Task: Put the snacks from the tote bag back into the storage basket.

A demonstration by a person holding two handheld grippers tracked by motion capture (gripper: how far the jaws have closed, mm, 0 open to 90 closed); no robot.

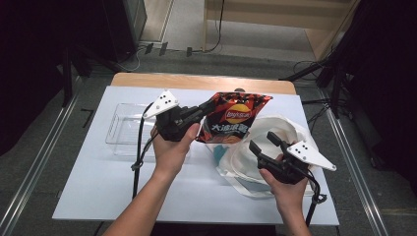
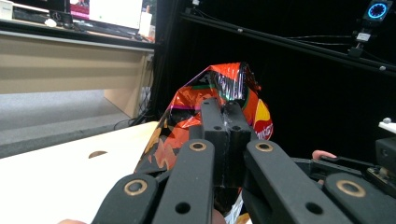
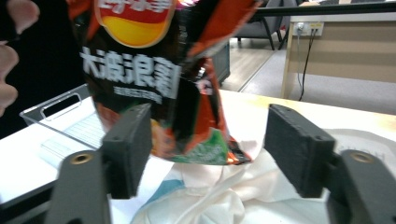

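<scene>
My left gripper (image 1: 209, 105) is clamped on the side edge of the chip bag (image 1: 236, 118), holding it upright in the air above the white cloth bag (image 1: 275, 147). Chip bag: glossy, crinkled, black and orange-red, yellow-red logo, white characters. My right gripper (image 1: 265, 140) has its jaws spread wide, holding nothing, just below the chip bag.
</scene>
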